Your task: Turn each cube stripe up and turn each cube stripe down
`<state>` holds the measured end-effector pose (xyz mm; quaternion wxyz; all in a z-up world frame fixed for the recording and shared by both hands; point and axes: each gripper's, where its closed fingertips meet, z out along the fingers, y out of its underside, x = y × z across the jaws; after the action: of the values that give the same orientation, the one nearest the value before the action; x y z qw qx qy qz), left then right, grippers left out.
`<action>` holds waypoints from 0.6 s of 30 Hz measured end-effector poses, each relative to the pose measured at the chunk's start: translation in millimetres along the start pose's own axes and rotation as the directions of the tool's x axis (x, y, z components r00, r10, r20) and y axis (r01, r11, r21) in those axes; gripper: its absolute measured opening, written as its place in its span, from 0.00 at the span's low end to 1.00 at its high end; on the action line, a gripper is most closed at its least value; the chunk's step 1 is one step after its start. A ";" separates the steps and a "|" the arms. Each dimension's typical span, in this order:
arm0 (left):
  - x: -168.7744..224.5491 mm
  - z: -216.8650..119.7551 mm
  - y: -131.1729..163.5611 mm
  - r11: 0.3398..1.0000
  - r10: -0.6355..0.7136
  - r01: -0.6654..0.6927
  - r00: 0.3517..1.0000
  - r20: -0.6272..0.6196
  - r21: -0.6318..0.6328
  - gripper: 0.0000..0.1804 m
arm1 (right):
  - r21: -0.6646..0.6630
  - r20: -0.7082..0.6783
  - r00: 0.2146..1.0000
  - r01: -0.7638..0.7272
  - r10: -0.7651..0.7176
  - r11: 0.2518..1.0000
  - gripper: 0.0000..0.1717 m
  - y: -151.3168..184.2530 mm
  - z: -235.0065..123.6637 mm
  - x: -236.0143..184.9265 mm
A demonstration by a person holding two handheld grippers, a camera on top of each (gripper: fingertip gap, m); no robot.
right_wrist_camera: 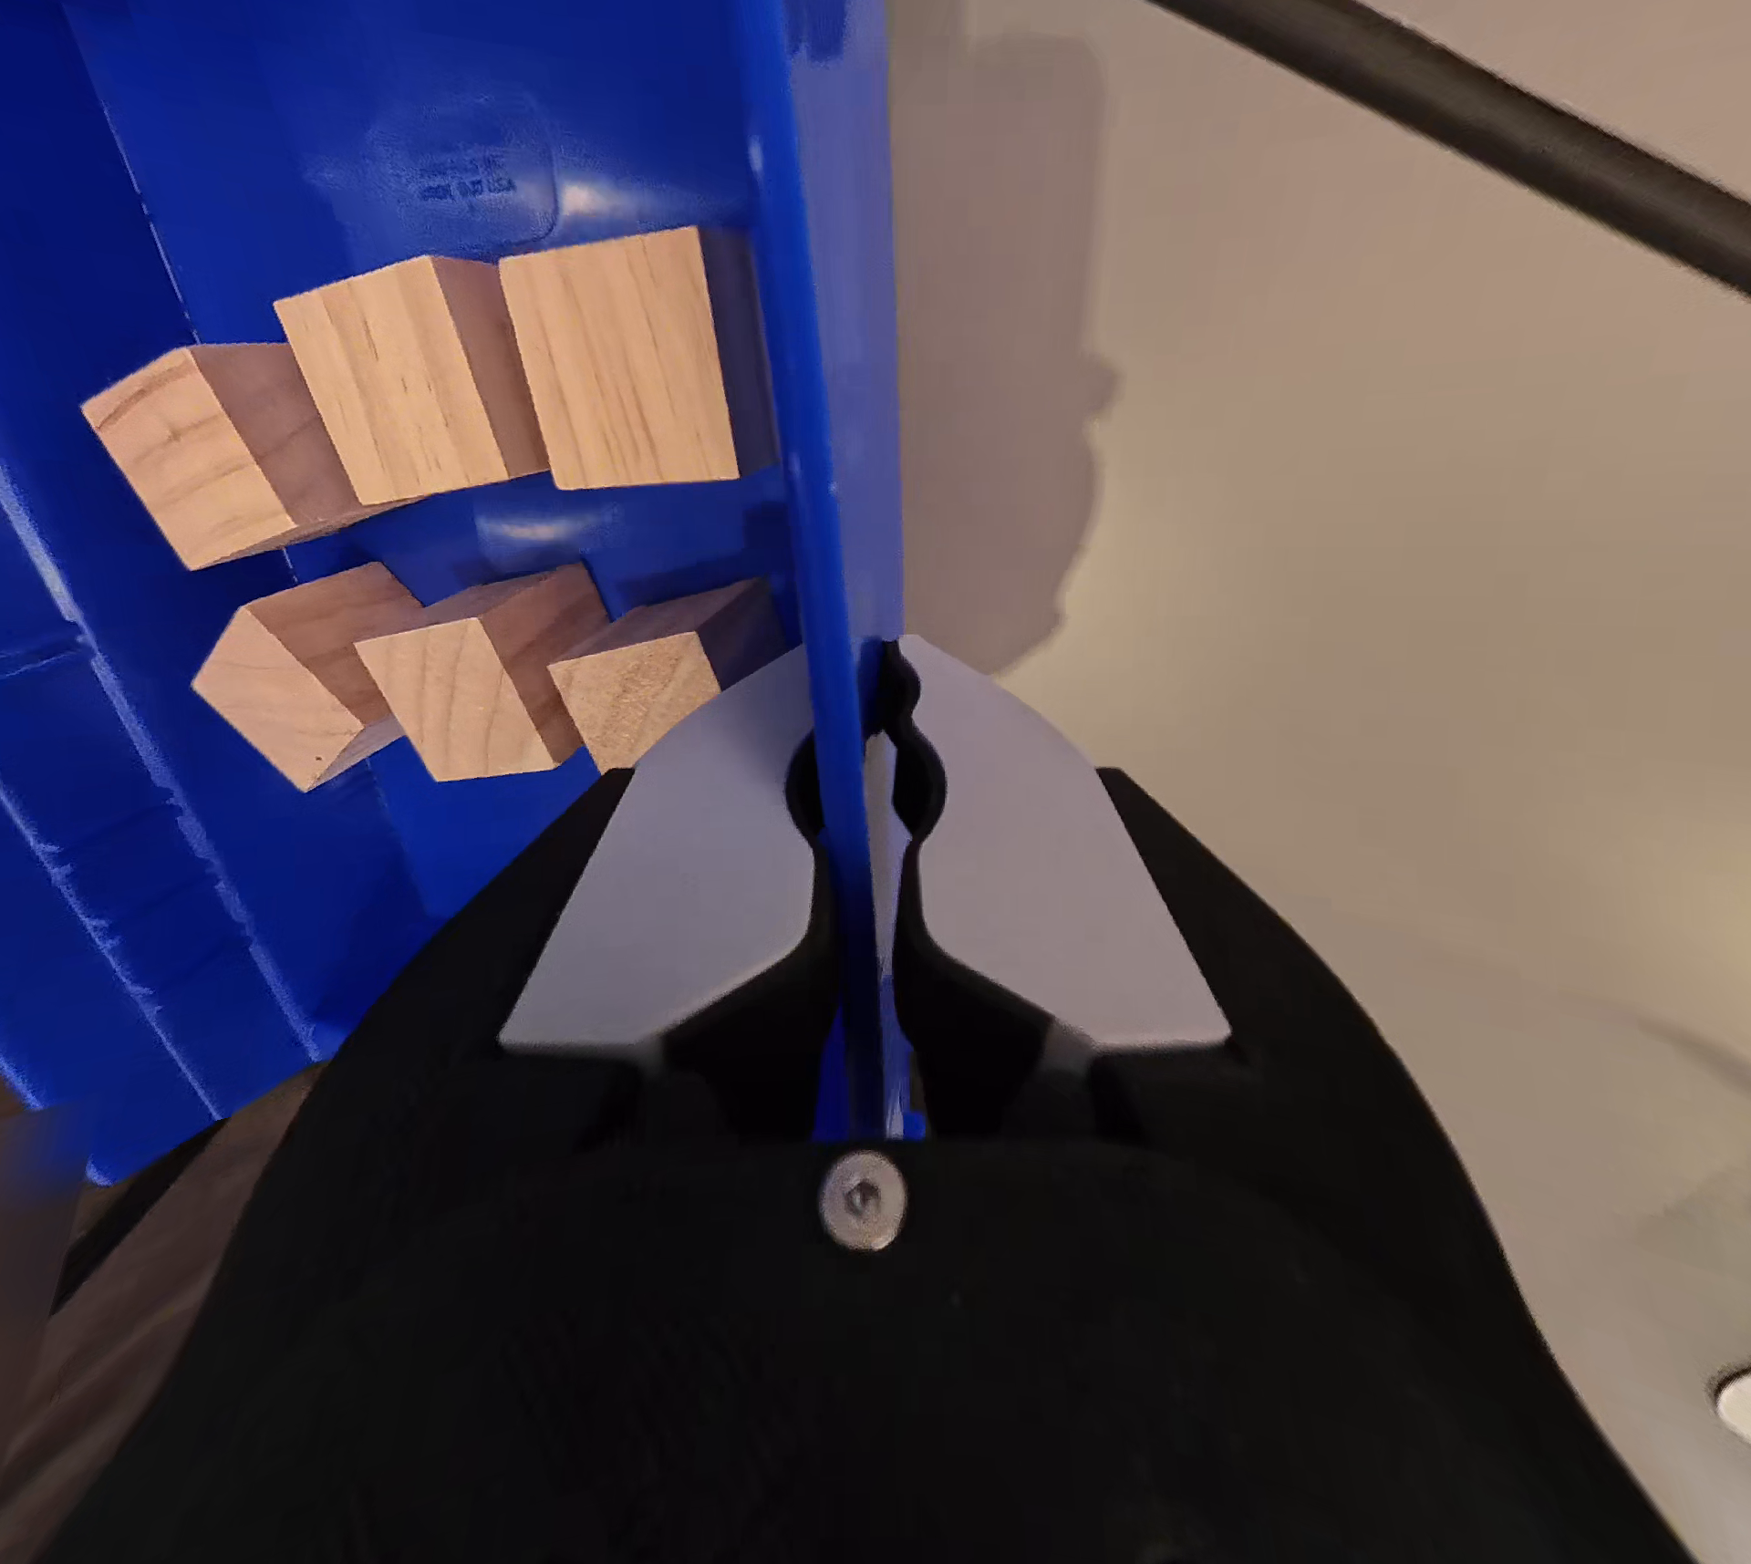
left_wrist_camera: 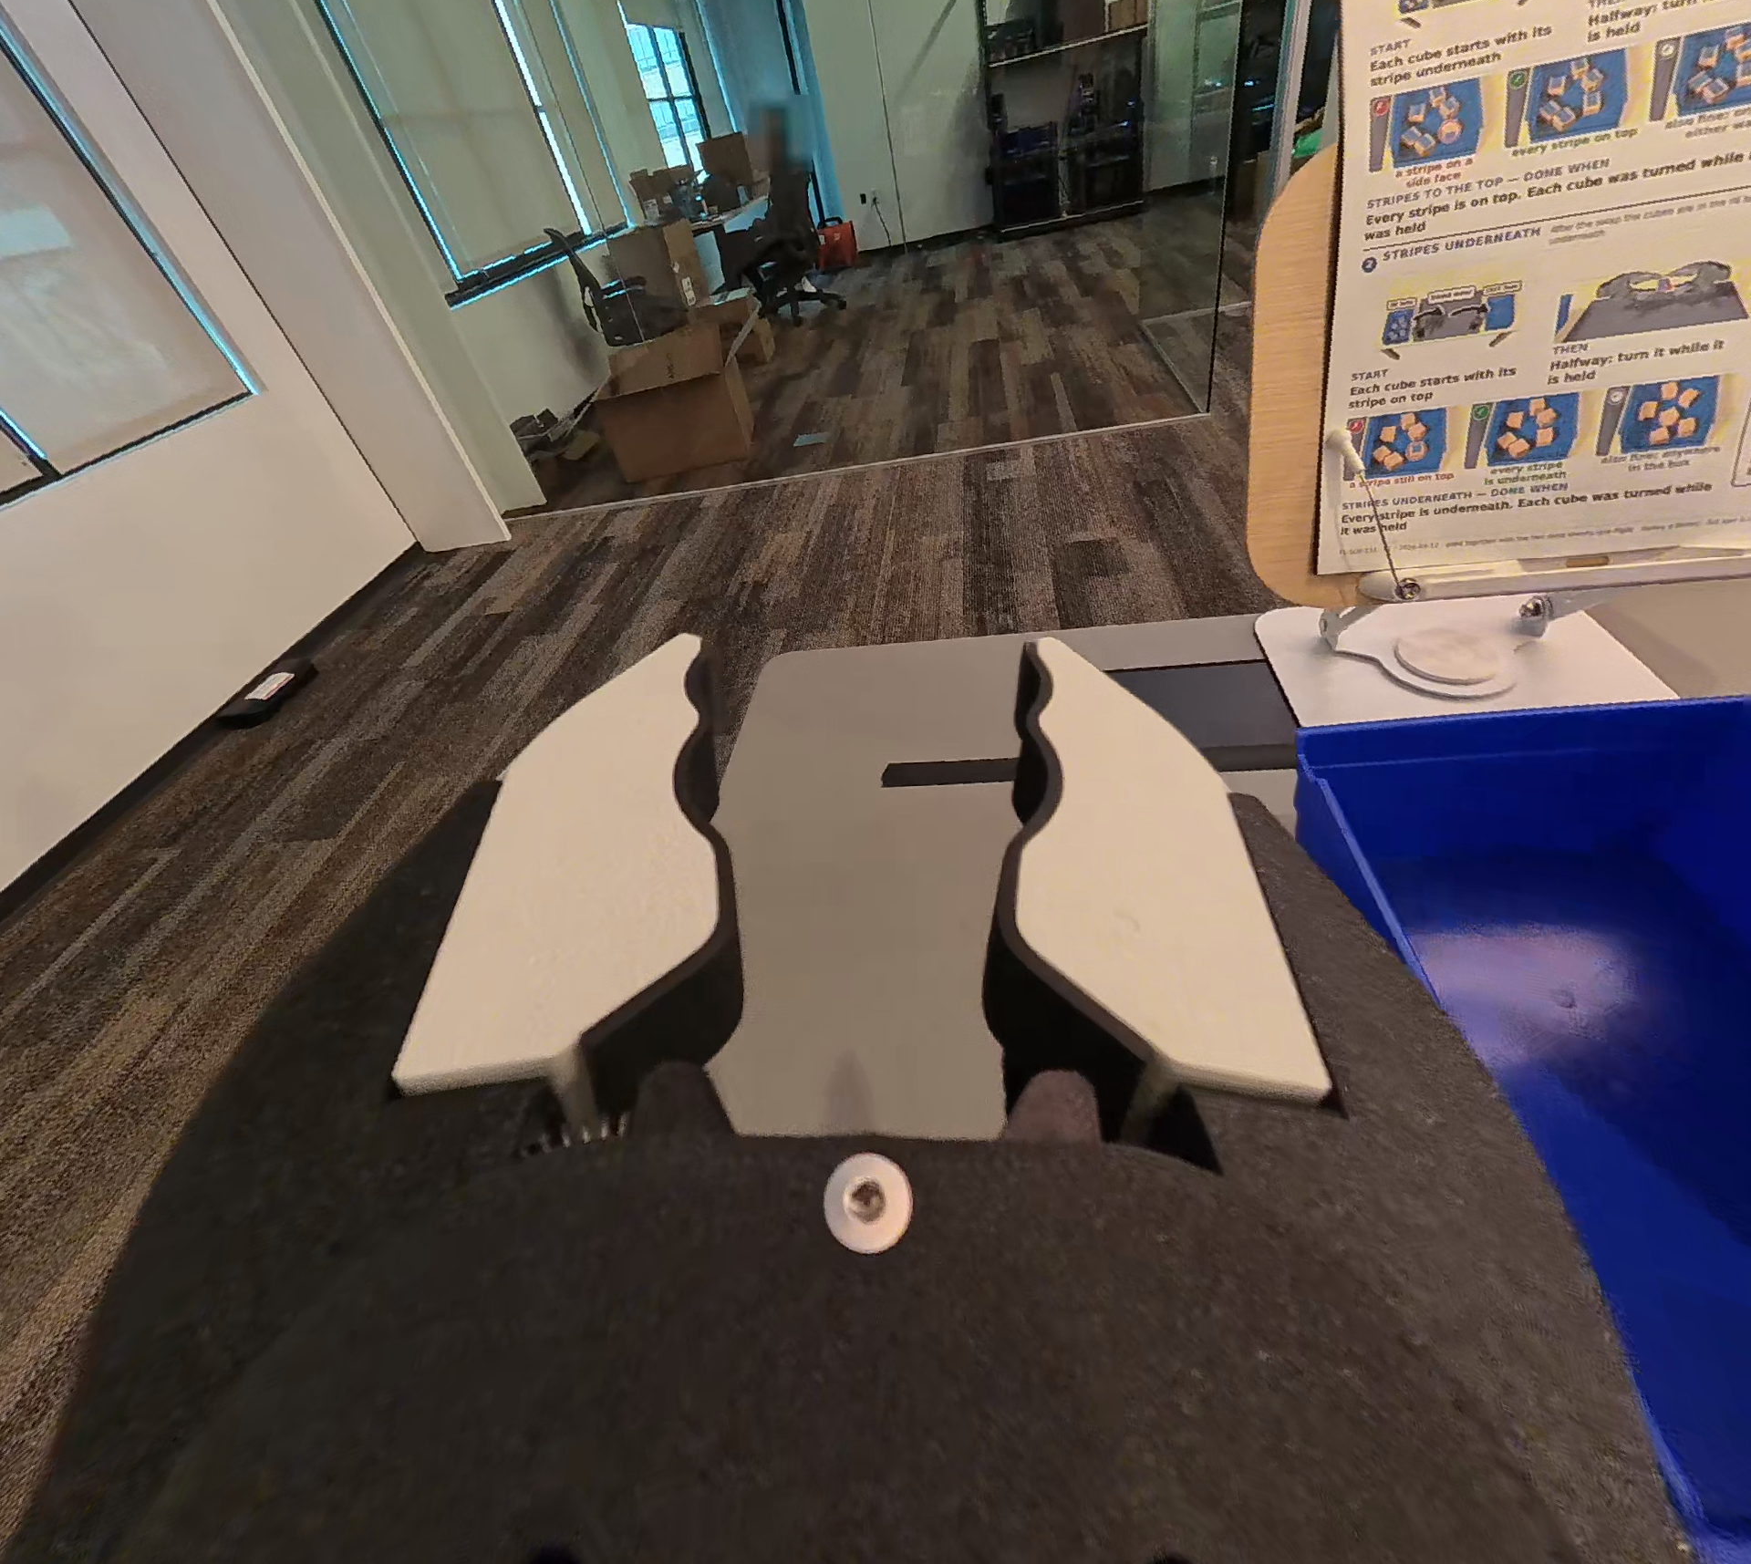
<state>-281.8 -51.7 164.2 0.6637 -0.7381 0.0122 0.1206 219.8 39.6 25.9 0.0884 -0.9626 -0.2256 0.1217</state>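
Cubes [right_wrist_camera: 616, 363]: six plain wooden blocks in a blue bin [right_wrist_camera: 237, 855], left of the right gripper [right_wrist_camera: 857, 723] fingers; no stripe visible on the faces shown. Right gripper clamped on the bin wall [right_wrist_camera: 805, 382], apparently tilting it. Left gripper [left_wrist_camera: 862, 694] spread, bare, over the grey table [left_wrist_camera: 853, 903].

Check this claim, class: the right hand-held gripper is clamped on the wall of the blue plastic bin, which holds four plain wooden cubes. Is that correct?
Not quite: the count is wrong. The right wrist view shows six plain wooden cubes in the blue plastic bin; the right hand-held gripper is indeed clamped on its wall.
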 end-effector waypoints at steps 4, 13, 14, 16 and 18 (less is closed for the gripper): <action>-1.6 -10.1 -1.2 1.000 -0.014 0.014 1.000 -0.002 -0.007 0.34 | -0.021 0.088 0.989 0.119 -0.117 0.993 0.05 -50.3 27.5 -84.3; -12.4 -41.6 1.5 0.997 -0.057 0.057 0.998 0.010 -0.045 0.36 | -0.066 0.232 0.915 0.353 -0.330 0.933 0.06 -130.0 111.7 -273.5; -14.6 -44.4 1.9 0.997 -0.067 0.067 0.998 0.011 -0.045 0.36 | -0.071 0.235 0.908 0.372 -0.347 0.926 0.05 -135.5 118.3 -289.6; -17.6 -47.9 3.5 0.995 -0.082 0.083 0.997 0.011 -0.052 0.37 | -0.080 0.237 0.897 0.401 -0.373 0.913 0.05 -145.1 129.6 -318.1; -19.0 -49.7 3.3 0.995 -0.082 0.083 0.996 0.017 -0.051 0.37 | -0.083 0.244 0.889 0.416 -0.387 0.905 0.05 -152.8 140.2 -343.1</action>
<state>-292.9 -103.6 169.1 0.6489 -0.7540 -0.0263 0.0986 -179.7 34.3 -6.9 0.0217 -0.8790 -0.4359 0.1920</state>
